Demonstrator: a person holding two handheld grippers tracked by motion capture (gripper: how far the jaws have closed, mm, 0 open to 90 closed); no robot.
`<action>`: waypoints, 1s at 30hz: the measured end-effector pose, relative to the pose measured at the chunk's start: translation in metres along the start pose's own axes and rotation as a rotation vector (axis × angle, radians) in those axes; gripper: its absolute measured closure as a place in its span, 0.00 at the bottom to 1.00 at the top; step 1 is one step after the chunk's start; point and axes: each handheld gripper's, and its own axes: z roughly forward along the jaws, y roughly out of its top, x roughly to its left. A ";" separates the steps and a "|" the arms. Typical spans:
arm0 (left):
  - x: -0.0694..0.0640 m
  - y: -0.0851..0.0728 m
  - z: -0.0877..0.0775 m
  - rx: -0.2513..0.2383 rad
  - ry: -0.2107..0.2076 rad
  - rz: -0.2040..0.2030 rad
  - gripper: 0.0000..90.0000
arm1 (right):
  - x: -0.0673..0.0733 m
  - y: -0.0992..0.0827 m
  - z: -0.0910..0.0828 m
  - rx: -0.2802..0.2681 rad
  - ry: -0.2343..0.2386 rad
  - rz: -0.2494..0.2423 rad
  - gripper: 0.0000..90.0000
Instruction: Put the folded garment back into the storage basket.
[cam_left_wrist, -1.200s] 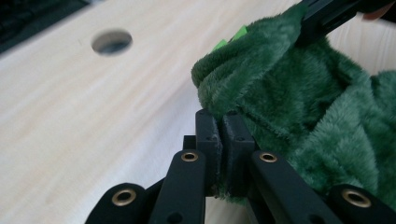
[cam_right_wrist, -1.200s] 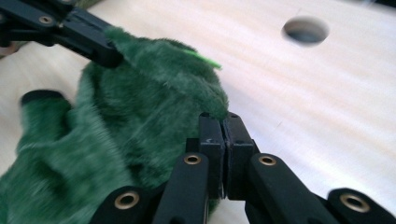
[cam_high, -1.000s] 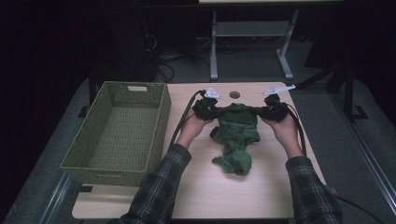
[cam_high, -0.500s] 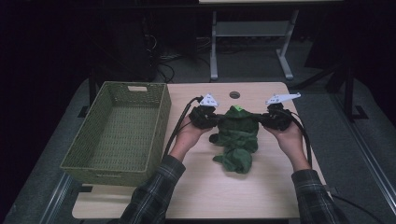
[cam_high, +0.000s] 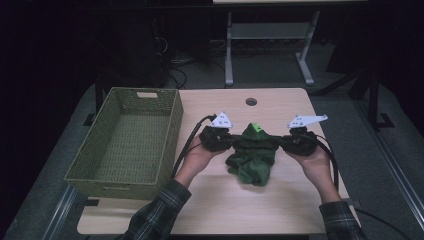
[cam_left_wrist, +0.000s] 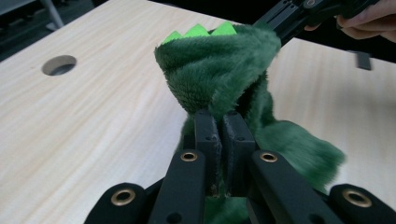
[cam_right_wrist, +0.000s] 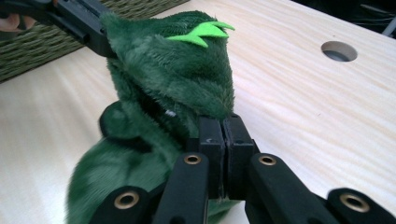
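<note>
High view: green plush garment (cam_high: 252, 157) is held at centre frame.
Left gripper (cam_high: 223, 140) and right gripper (cam_high: 288, 141) are clamped tight on its fabric.

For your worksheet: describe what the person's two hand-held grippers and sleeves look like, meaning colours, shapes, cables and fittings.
The left hand-held gripper and right hand-held gripper are black, each topped by a grey three-cornered plate. A black cable trails from each. Up close, the jaws are flat black bars with brass-coloured rivets. The sleeves are dark plaid.
</note>
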 end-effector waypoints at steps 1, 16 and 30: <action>-0.002 -0.001 -0.002 0.006 0.001 0.014 0.96 | 0.002 -0.002 -0.002 -0.005 0.003 0.004 0.98; -0.031 -0.035 -0.004 0.042 -0.081 0.051 0.96 | 0.036 -0.038 -0.013 -0.002 0.085 0.010 0.98; -0.042 -0.066 0.016 0.123 -0.180 -0.001 0.95 | 0.052 -0.073 -0.005 0.077 0.136 0.026 0.97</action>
